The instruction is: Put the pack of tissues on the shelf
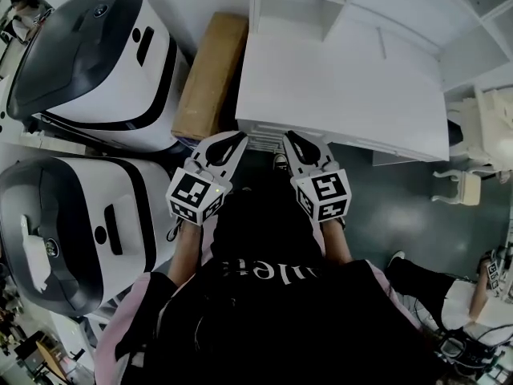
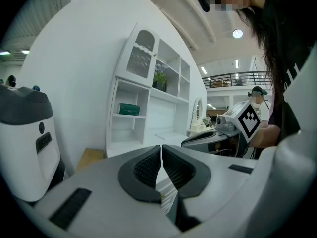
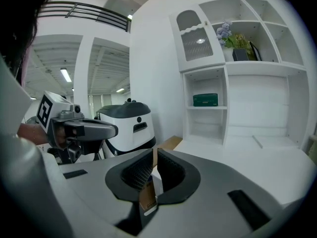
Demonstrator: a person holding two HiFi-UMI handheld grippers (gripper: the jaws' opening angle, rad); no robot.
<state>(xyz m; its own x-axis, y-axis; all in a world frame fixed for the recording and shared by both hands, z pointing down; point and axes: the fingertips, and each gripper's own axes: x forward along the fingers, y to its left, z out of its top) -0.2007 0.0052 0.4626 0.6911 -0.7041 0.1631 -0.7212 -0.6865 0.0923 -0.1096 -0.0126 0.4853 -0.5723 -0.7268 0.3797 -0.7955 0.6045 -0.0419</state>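
White cabinet (image 1: 345, 87) with open compartments stands directly ahead of the person; its broad lower top is bare. The green pack of tissues (image 3: 205, 99) lies on a shelf (image 3: 205, 107) in the narrow left column of the cabinet, under the compartment with the arched door (image 3: 194, 33), and is well apart from both grippers. On the left gripper (image 2: 162, 148) the jaws are closed, with the ribbed pads meeting at the tips and nothing between them. On the right gripper (image 3: 154, 151) the jaws are likewise closed and grip nothing; only background shows through the slit behind the pads. Both grippers are held side by side close to the person's body and point toward the front edge of the cabinet top. A brown cardboard box (image 1: 210, 74) lies just beside the cabinet's left side. Two white machines with dark grey lids (image 1: 88, 50) (image 1: 72, 231) stand to the left of the box. Flowers (image 3: 225, 31) sit in an upper compartment of the cabinet.
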